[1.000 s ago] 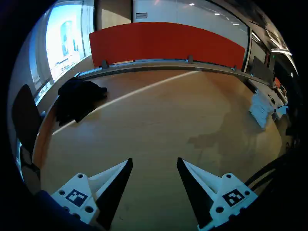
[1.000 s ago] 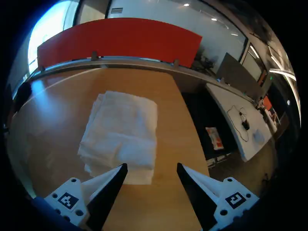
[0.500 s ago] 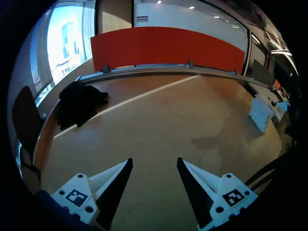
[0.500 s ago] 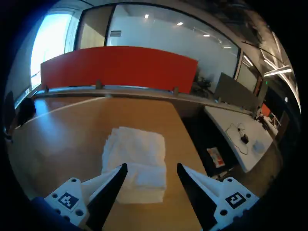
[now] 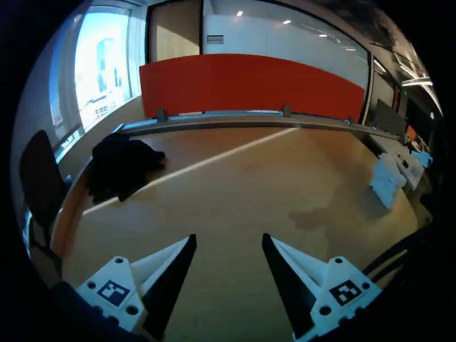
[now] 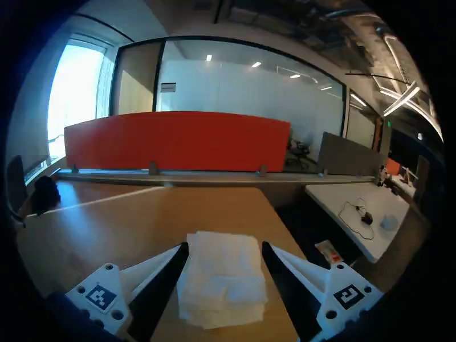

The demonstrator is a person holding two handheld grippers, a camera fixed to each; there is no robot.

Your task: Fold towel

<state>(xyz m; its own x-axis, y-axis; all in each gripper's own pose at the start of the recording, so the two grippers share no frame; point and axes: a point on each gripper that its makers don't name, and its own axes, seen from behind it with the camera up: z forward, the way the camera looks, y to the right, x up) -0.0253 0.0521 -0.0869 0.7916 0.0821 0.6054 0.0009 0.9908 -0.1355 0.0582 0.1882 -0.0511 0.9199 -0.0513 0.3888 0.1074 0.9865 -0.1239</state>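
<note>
My left tool [image 5: 228, 238] is spread wide over the counter [image 5: 239, 171], gripping nothing; my right tool [image 6: 224, 246], equally spread, frames the folded towel [image 6: 222, 282].

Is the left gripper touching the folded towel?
Apart. The left gripper view shows bare table between the left gripper and the folded towel far off.

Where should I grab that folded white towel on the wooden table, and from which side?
Grip the white towel at its near edge, where the stacked layers face the right gripper. It lies flat on the table, so probably come in low from this side, jaws turned so one goes under the stack and one over.
</note>
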